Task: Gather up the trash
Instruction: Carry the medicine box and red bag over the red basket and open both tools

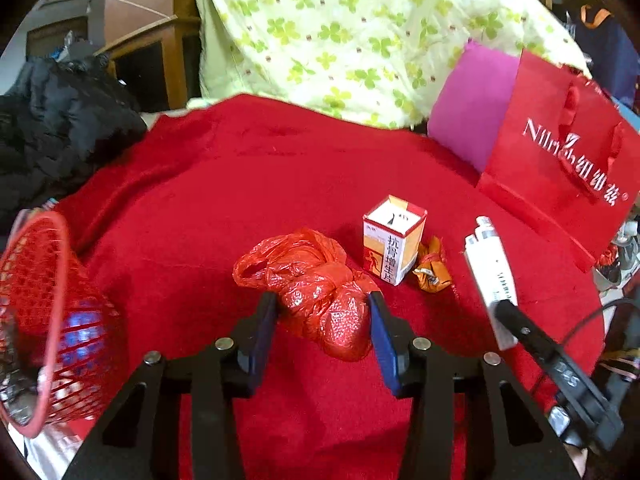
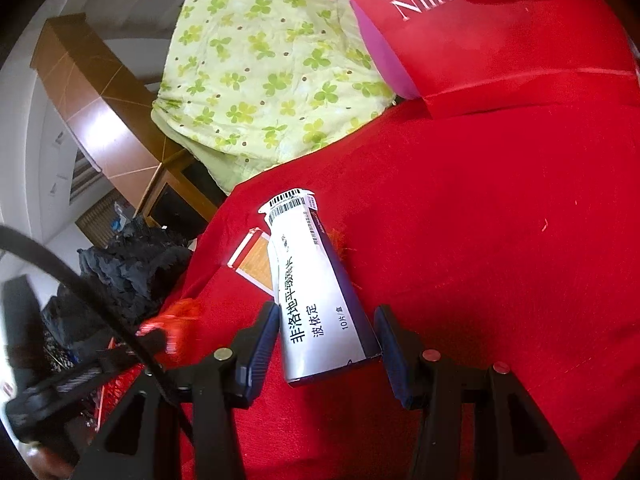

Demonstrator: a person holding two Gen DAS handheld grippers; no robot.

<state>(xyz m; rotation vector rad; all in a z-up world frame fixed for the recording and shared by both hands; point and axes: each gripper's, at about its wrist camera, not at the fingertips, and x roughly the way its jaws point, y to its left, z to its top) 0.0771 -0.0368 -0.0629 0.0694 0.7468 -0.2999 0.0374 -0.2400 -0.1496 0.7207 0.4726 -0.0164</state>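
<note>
A crumpled red plastic bag (image 1: 320, 292) hangs just above the red blanket (image 1: 240, 184), with my left gripper (image 1: 323, 298) shut on it and both blue pads pressing its sides. My right gripper (image 2: 328, 310) is shut on a long white and purple medicine box (image 2: 316, 280), which also shows at the right of the left wrist view (image 1: 490, 276). A small orange and white medicine box (image 1: 394, 246) stands upright on the blanket. Beside it lies a crumpled orange wrapper (image 1: 432, 266). A red mesh basket (image 1: 52, 320) sits at the left, tilted, with trash inside.
A red paper gift bag (image 1: 560, 168) and a purple sheet (image 1: 468, 112) stand at the back right. A green clover quilt (image 1: 340, 40) is piled behind the blanket. A black jacket (image 1: 52, 128) lies at the left, wooden furniture (image 1: 160, 52) beyond it.
</note>
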